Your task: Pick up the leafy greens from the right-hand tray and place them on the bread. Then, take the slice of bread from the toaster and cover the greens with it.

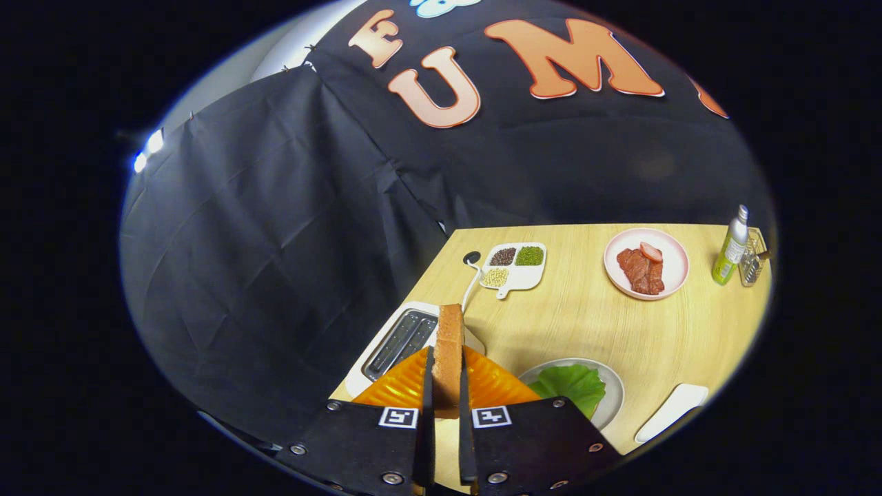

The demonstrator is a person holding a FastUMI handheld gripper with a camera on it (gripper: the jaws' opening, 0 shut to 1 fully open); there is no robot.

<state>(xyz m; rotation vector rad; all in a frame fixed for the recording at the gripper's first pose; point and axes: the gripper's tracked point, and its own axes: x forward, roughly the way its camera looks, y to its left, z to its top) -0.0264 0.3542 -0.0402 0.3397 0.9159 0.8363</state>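
A black cloth wall stands behind a pale wooden table [592, 324] that takes the lower right part of the scene.

From the left, the first thing is the white toaster [396, 344], at about 11 o'clock from the fingers and just beyond them; its two slots look empty. Next comes the gripper [444, 393]. Its two fingers are pressed onto the slice of bread [448, 355], one on each flat face, and the slice stands upright on its edge between them, lifted clear of the toaster. Further back, around 12 to 1 o'clock, lies a small white divided dish [515, 265] with dark, green and pale grains.

To the right of the fingers, at about 2 o'clock and near them, is a grey plate [610, 389] with the leafy greens [572, 382] on it. I cannot tell if there is bread under the greens, because the leaf covers it. At 4 o'clock of this plate is a white tray [672, 412]. Far at 1 o'clock there is a pink plate [646, 263] with meat slices, and beside it a green bottle [730, 248].

In my judgement the slice is light and rather stiff, but it is crumbly and can be dented. The hold on the lower part of both faces looks good; the pressure should be only moderate. The slice must be turned flat before it is laid on the soft, springy leaf.
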